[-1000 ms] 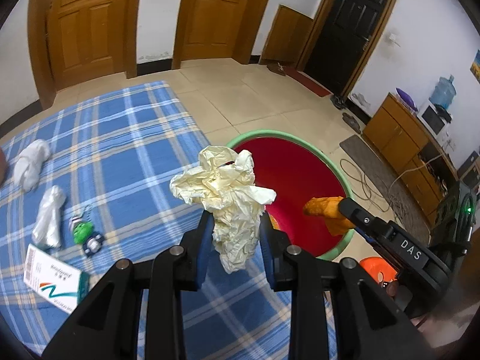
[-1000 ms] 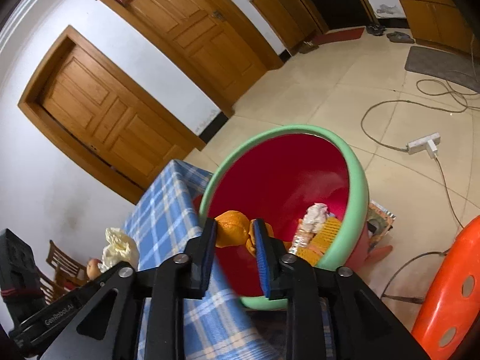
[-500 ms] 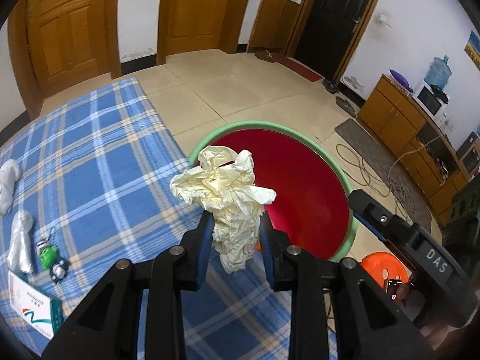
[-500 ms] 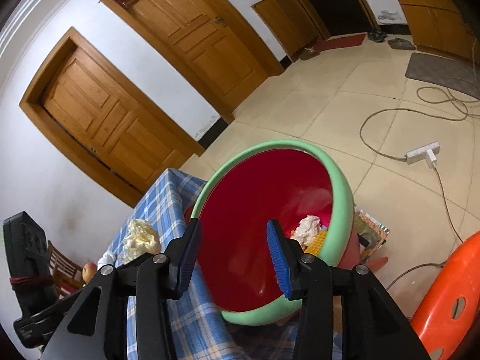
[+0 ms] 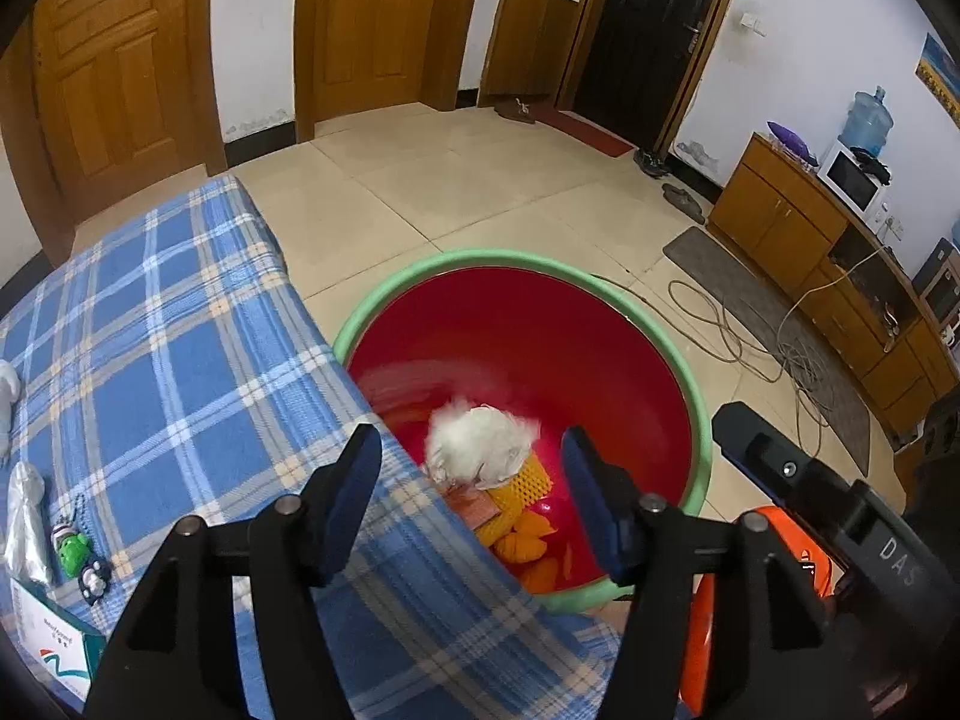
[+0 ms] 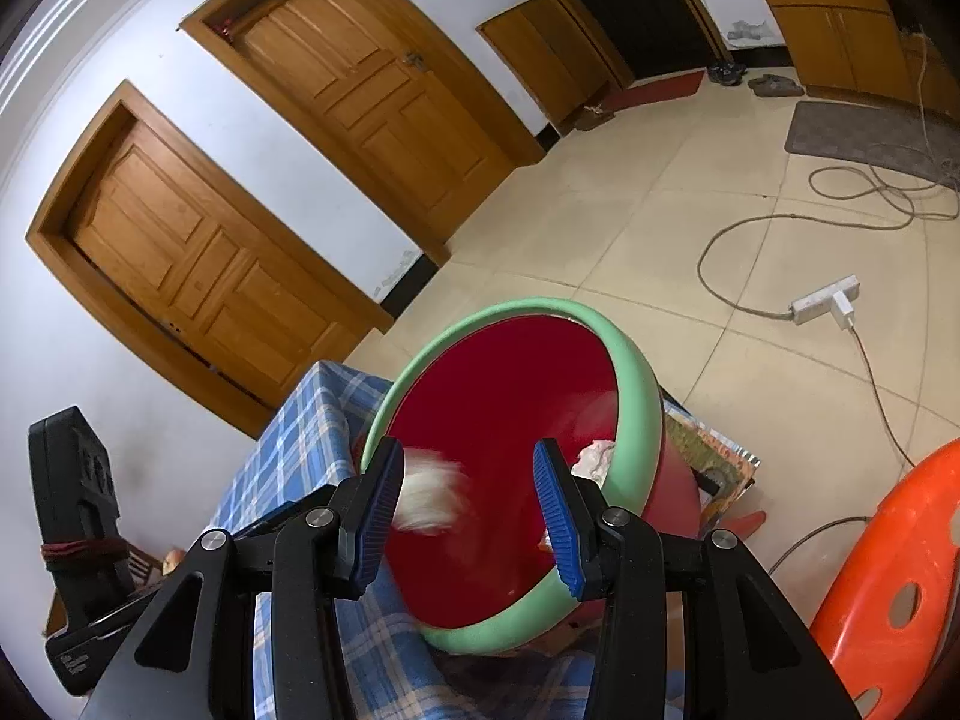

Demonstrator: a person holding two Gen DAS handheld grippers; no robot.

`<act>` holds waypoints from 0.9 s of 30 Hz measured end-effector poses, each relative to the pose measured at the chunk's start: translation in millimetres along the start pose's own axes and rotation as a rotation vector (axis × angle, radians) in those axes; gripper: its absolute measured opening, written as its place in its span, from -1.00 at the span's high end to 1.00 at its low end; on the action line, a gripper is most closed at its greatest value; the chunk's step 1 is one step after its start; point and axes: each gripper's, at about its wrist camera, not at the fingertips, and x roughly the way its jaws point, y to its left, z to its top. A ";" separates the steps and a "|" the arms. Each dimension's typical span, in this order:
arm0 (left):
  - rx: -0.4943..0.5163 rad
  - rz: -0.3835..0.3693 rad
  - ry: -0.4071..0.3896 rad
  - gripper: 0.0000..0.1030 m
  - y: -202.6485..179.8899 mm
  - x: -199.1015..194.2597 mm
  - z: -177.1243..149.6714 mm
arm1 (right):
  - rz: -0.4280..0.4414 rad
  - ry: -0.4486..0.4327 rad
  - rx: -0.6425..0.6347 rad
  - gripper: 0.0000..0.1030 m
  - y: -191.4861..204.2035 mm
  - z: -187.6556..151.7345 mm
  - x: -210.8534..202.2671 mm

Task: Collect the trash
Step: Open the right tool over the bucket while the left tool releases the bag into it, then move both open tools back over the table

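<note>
Trash wad (image 5: 480,441), a crumpled pale paper ball, is showing blurred inside the red basin (image 5: 699,420), above the yellow mesh piece (image 5: 528,480) and orange peels (image 5: 528,543) at the bottom; whether it's dropping or resting we can't tell. We're holding the left gripper (image 5: 474,501) w/ jaws apart and nothing between them, over the basin's near side, and the right gripper (image 6: 468,516) likewise spread and empty. Paper like this is looking v. light, soft, easily crushed, not slippery; we're judging that any pinch across the middle of a wad would be holding fine. The basin is looking like smooth hard plastic w/ a rounded green rim, sitting just off the right edge of the blue plaid cloth (image 5: 180,360). At the cloth's left edge, 2 whitish crumpled pieces (image 5: 24,519) are lying near a small green toy (image 5: 72,552) and a box (image 5: 57,642); these pieces are looking equally light and soft, likely next for picking.
</note>
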 end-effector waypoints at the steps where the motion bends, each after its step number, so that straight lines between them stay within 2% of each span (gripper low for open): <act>1: -0.012 0.000 0.000 -0.21 2.6 -2.4 -1.1 | 0.000 0.003 -0.002 0.11 0.9 -0.5 -0.4; 4: -0.050 0.000 0.003 -0.21 11.8 -10.7 -4.1 | -0.002 0.009 -0.009 0.11 4.5 -1.6 -4.1; 13: -0.136 0.078 -0.021 -0.21 53.3 -51.6 -29.0 | 0.016 0.040 -0.051 0.11 27.1 -13.1 -14.6; 20: -0.268 0.089 0.008 -0.21 97.6 -68.3 -57.0 | 0.027 0.075 -0.098 0.10 45.1 -29.1 -19.1; 27: -0.334 0.079 0.047 -0.21 122.0 -72.6 -86.8 | 0.042 0.084 -0.131 0.11 61.4 -39.8 -23.6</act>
